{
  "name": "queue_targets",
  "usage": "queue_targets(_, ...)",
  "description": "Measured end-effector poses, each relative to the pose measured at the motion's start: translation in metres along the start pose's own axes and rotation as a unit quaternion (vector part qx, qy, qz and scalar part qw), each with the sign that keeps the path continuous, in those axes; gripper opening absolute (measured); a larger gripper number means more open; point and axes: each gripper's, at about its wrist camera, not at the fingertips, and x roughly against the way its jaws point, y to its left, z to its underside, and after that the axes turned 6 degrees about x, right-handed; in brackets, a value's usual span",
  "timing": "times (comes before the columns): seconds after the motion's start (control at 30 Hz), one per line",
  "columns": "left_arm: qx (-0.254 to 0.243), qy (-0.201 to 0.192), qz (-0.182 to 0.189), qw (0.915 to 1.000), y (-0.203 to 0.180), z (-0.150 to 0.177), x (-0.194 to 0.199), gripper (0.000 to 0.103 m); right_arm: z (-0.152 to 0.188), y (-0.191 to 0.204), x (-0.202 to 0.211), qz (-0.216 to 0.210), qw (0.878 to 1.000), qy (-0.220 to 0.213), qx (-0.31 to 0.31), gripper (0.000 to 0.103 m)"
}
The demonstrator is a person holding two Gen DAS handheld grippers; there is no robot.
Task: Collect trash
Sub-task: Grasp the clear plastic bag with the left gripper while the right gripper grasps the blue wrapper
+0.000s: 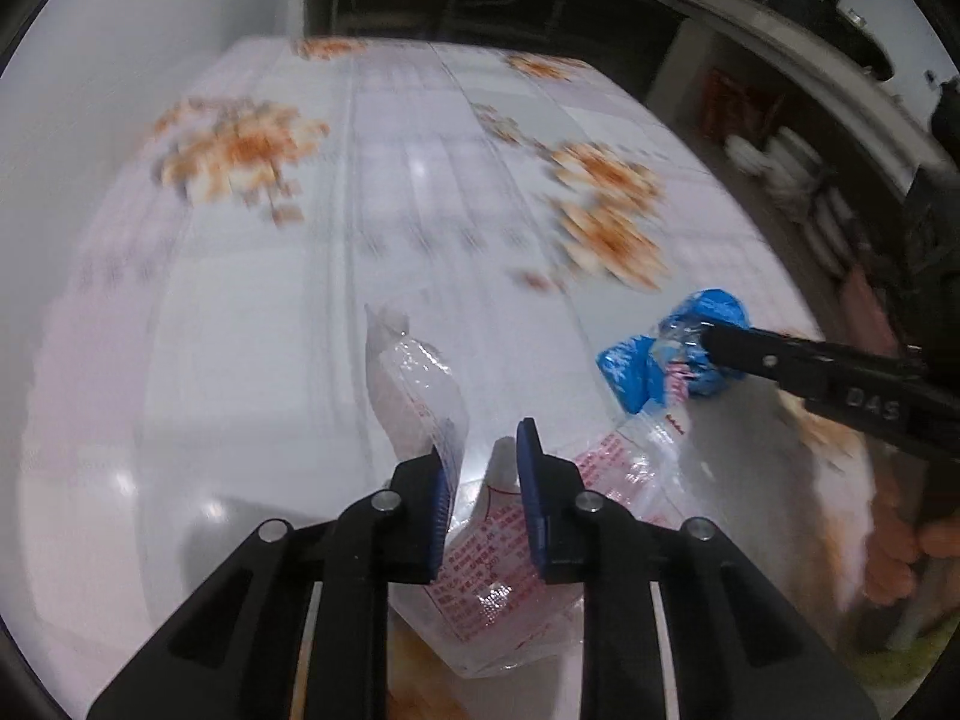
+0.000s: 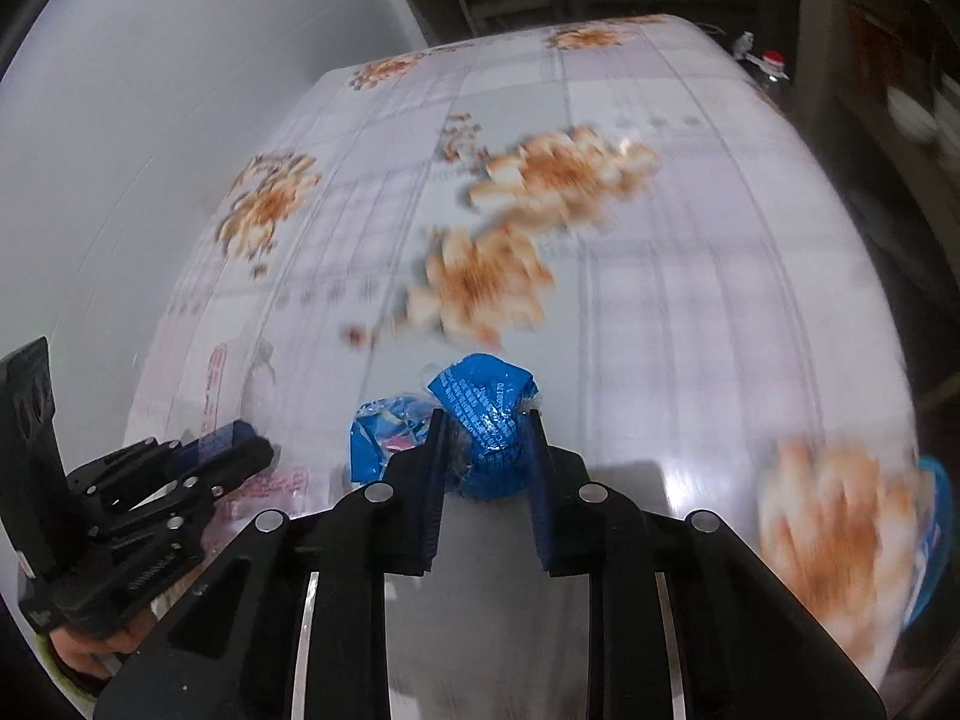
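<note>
On the table (image 2: 690, 300), the right gripper (image 2: 483, 429) clenches a blue wrapper (image 2: 480, 402), the left gripper (image 1: 483, 450) beside it clamping a clear printed bag (image 1: 414, 384).

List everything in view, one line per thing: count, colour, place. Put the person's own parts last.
blue wrapper: one, blue, crumpled, on the table between the right tool's fingers.
clear bag: one, transparent with red print, on the near part of the table, between the left tool's fingers.
tablecloth: one, white with orange flowers and faint grid lines, covering the table.
bottle: one, clear with a red cap, at the table's far right edge.
wall: white, left of the table.
left tool: one, black with blue pads, around the clear bag.
right tool: one, black with blue pads, shut on the blue wrapper.
hand: one, holding the left tool, partly visible.
</note>
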Motion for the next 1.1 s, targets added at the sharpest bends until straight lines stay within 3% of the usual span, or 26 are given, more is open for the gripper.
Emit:
queue_targets(0.13, 0.017, -0.001, 0.071, 0.9973, -0.004, 0.037, 0.026, 0.023, 0.034, -0.004, 0.019, -0.004, 1.000, -0.008, -0.014, 0.022)
queue_targets(0.2, 0.012, -0.010, 0.093, 0.9955, -0.006, 0.049, 0.038, 0.041, 0.050, -0.009, 0.029, -0.003, 1.000, -0.016, -0.025, 0.023)
queue_targets(0.23, 0.003, -0.014, 0.101, 0.9948, -0.009, 0.054, 0.042, 0.055, 0.054, -0.010, 0.032, -0.003, 0.999, -0.018, -0.030, 0.023)
queue_targets(0.3, -0.024, -0.026, 0.105, 0.9938, -0.015, 0.065, 0.049, 0.060, 0.066, -0.015, 0.038, -0.009, 0.998, -0.023, -0.049, 0.023)
queue_targets(0.43, -0.066, -0.012, 0.102, 0.9926, -0.029, 0.075, 0.049, 0.073, 0.082, -0.022, 0.047, -0.017, 0.996, -0.029, -0.078, 0.023)
queue_targets(0.7, -0.159, -0.024, 0.021, 0.9867, -0.051, 0.083, 0.033, 0.074, 0.104, -0.026, 0.055, -0.022, 0.993, -0.035, -0.107, 0.024)
queue_targets(0.83, -0.162, -0.018, 0.022, 0.9864, -0.052, 0.083, 0.030, 0.073, 0.112, -0.027, 0.060, -0.019, 0.993, -0.037, -0.114, 0.025)
queue_targets(1.0, -0.138, -0.009, 0.030, 0.9899, -0.052, 0.083, 0.029, 0.060, 0.116, -0.029, 0.065, -0.017, 0.992, -0.040, -0.120, 0.029)
queue_targets(1.1, -0.133, -0.016, 0.029, 0.9906, -0.053, 0.087, 0.031, 0.054, 0.117, -0.032, 0.068, -0.022, 0.991, -0.043, -0.127, 0.041)
